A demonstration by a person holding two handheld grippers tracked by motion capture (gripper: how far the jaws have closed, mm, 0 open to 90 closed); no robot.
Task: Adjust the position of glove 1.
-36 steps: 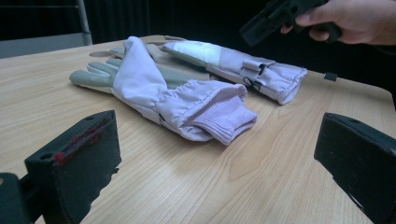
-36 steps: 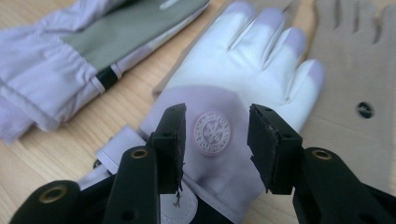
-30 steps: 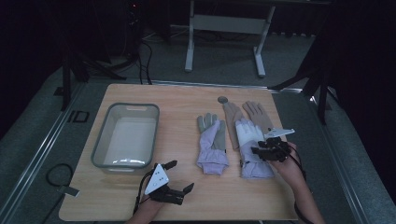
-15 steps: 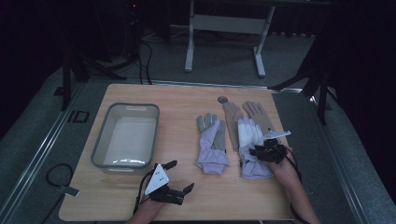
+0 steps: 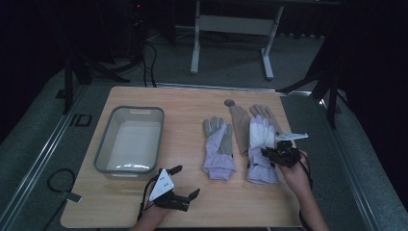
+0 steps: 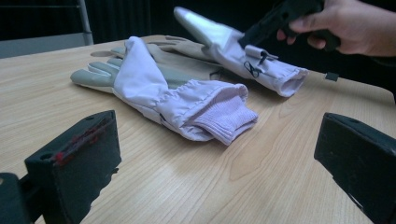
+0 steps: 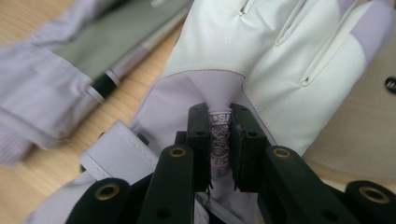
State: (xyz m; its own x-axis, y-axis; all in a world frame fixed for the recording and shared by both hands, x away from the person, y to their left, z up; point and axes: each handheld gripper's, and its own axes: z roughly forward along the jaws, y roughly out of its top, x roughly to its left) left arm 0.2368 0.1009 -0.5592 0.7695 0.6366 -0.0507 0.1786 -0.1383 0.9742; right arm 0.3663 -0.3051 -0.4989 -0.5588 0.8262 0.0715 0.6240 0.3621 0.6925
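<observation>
My right hand-held gripper (image 7: 219, 140): clamped on a fabric fold of the lavender-and-white glove (image 7: 261, 56) | glove's long axis runs straight ahead of it, cuff nearest | left hand-held gripper (image 5: 175, 185): jaws apart, farther off, second glove (image 5: 219, 147) ahead on table (image 5: 192, 103).

In the right gripper view the left glove (image 7: 56, 88) is blurred and runs off the left edge, while the right glove (image 7: 280, 60) is cut at the top and its cuff is hidden behind the right gripper (image 7: 219, 140), whose jaws cover most of the small printed tag pinched between them, so its print cannot be read. In the left gripper view the person's hand (image 6: 345, 23) leaves the frame at the top right and covers much of the far gripper. In the high view the beige glove (image 5: 240, 120) lies partly hidden under the right glove, and the small round thing (image 5: 229, 102) beyond it is too small to tell.
</observation>
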